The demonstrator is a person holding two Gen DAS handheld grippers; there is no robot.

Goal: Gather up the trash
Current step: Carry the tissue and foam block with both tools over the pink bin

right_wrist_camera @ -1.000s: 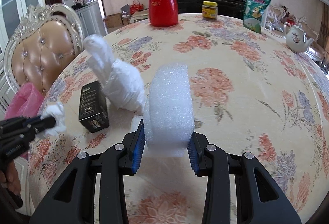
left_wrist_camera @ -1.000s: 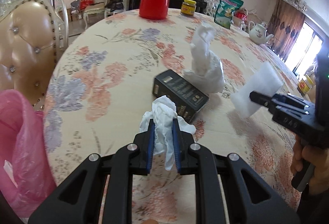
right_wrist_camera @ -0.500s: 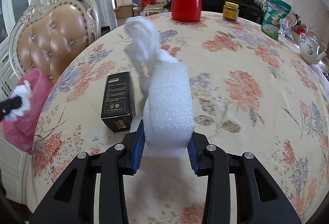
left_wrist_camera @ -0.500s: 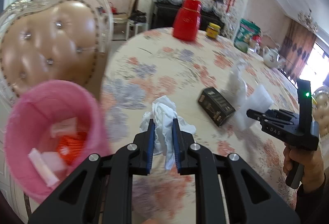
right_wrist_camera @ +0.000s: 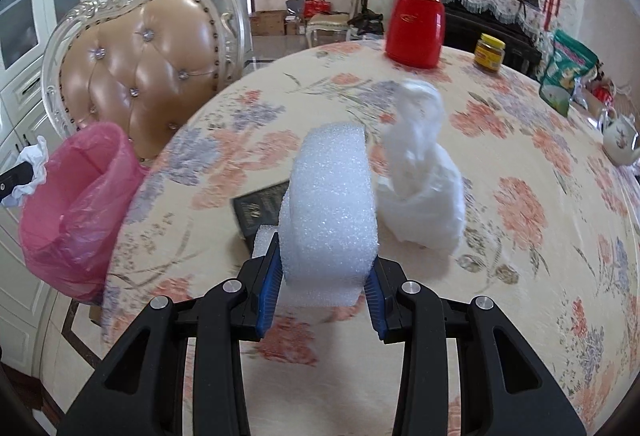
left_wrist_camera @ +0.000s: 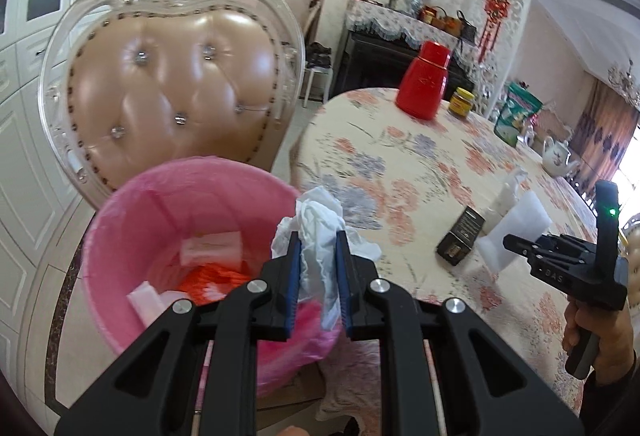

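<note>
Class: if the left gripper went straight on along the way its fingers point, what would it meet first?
Probably the pink-lined bin: the left gripper, shut on the crumpled tissue, points down at its near rim, though depth is unclear.

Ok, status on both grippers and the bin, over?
Left gripper shut on tissue, at the bin's rim. Right gripper shut on foam, over the table. Nothing in the way.

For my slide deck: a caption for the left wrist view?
Left tool holds crumpled tissue at the pink-lined bin.
</note>
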